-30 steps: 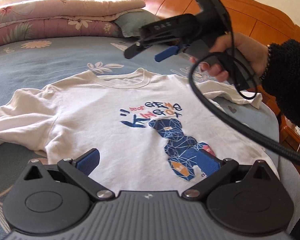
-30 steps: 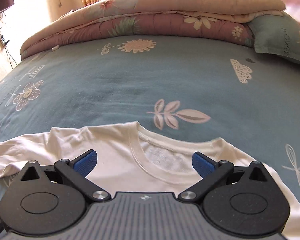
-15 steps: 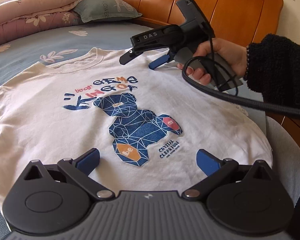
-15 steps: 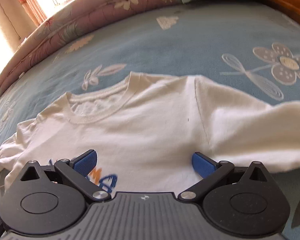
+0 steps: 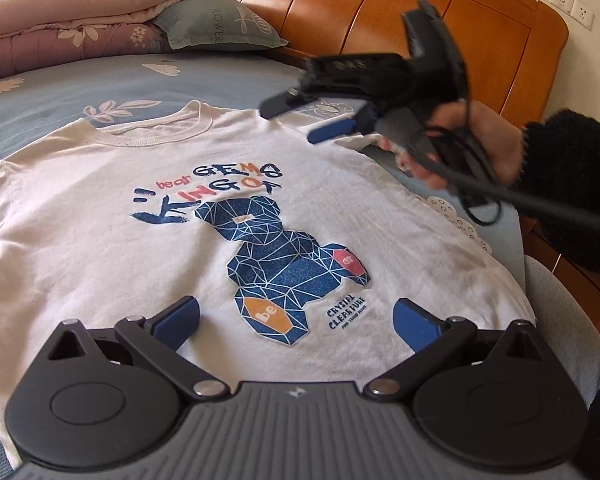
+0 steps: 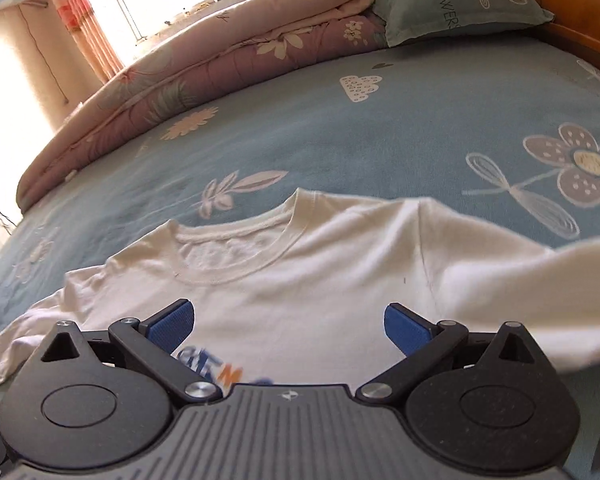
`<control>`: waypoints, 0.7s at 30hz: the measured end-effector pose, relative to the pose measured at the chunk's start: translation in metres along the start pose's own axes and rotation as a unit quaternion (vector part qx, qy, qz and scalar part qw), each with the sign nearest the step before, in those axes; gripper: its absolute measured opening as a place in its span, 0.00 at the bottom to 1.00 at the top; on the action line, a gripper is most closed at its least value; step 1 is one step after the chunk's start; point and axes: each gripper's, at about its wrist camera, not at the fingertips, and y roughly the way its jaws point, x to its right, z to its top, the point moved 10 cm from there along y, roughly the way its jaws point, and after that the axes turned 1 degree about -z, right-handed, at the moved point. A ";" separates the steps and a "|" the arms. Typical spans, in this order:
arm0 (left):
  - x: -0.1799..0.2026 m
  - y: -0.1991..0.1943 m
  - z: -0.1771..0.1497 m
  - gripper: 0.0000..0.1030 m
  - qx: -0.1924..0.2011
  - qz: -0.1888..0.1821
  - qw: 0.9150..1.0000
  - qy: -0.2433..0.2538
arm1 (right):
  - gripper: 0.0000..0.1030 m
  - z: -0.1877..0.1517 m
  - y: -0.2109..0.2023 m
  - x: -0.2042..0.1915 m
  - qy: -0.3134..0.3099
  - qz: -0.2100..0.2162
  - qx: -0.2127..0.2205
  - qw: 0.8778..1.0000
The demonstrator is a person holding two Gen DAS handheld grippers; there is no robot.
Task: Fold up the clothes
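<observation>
Here the white cotton T-shirt with a blue bear print (image 5: 148, 248) lies face up on the blue flowered bedsheet (image 5: 80, 84). At six o'clock the left gripper (image 5: 296, 320) hovers wide open, empty, over the hem. At two o'clock the right gripper (image 5: 300, 118), in a black-sleeved hand (image 5: 476, 140), hangs spread above the shoulder.

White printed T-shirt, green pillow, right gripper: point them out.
White printed T-shirt (image 5: 100, 240): left wrist view, plain chest fabric.
Green pillow (image 6: 460, 4): right wrist view, pillow face.
Right gripper (image 5: 300, 120): left wrist view, between open fingertips.
</observation>
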 end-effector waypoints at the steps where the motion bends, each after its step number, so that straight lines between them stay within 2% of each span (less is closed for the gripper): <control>1: 0.000 0.000 0.000 0.99 0.001 0.000 1.000 -0.001 | 1.00 -0.016 -0.007 0.002 0.006 0.005 -0.011 1.000; 2: -0.001 0.000 0.000 0.99 0.002 0.000 1.000 -0.002 | 1.00 -0.032 -0.014 0.005 0.006 0.006 -0.011 1.000; 4: -0.001 0.001 0.001 0.99 0.006 0.000 1.000 -0.003 | 1.00 -0.051 -0.029 0.006 -0.009 0.012 0.020 1.000; 7: -0.003 0.002 0.002 0.99 0.011 -0.001 1.000 -0.009 | 1.00 -0.062 -0.039 0.010 0.012 0.028 0.055 0.998; 10: -0.005 0.001 0.003 0.99 0.016 -0.006 1.000 -0.014 | 1.00 -0.061 -0.043 0.009 0.010 0.033 0.041 0.999; 11: -0.006 0.001 0.003 0.99 0.017 -0.008 1.000 -0.016 | 1.00 -0.059 -0.045 0.009 0.011 0.032 0.029 0.999; 13: -0.006 0.002 0.003 0.99 0.019 -0.009 1.000 -0.017 | 1.00 -0.048 -0.055 0.015 0.013 0.023 0.032 0.999; 16: -0.006 0.002 0.004 0.99 0.022 -0.009 1.000 -0.016 | 1.00 -0.020 -0.076 0.041 0.014 -0.021 0.088 0.996; 18: -0.006 0.002 0.003 0.99 0.023 -0.008 1.000 -0.013 | 1.00 0.001 -0.083 0.067 0.049 -0.034 0.117 0.991; 21: -0.006 0.003 0.003 0.99 0.024 -0.007 1.000 -0.010 | 1.00 0.024 -0.080 0.097 0.084 -0.035 0.125 0.988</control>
